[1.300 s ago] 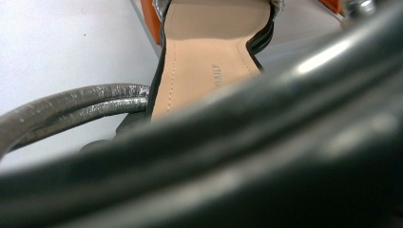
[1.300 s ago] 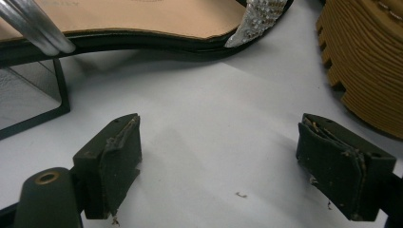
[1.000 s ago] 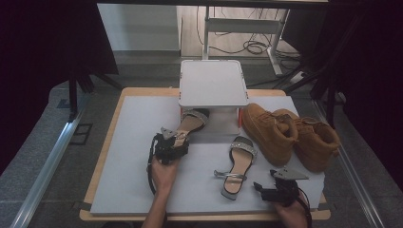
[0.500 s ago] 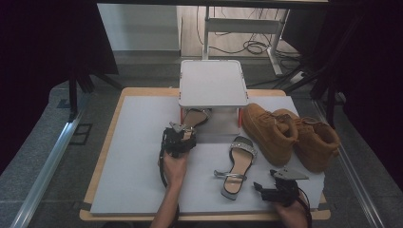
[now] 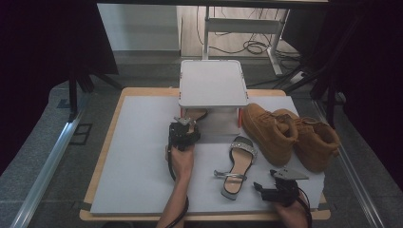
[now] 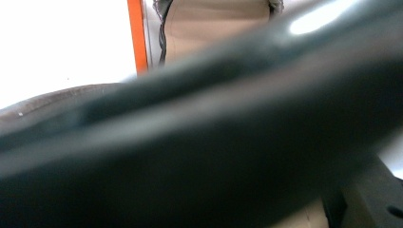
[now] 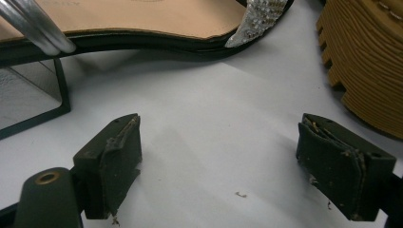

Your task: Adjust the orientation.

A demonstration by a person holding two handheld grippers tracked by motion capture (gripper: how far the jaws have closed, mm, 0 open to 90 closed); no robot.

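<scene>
Fingers of the left gripper (image 5: 186,124) clamp one sandal (image 5: 195,115) at 12 o'clock, under the white shelf (image 5: 212,83). Right gripper (image 7: 235,164) fingers sit apart, holding nothing. The sandal might bump the shelf leg and slip out.

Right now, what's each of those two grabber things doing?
Left gripper: closed on the sandal it slides under the white shelf.
Right gripper: open, holding nothing, resting on the table.
</scene>
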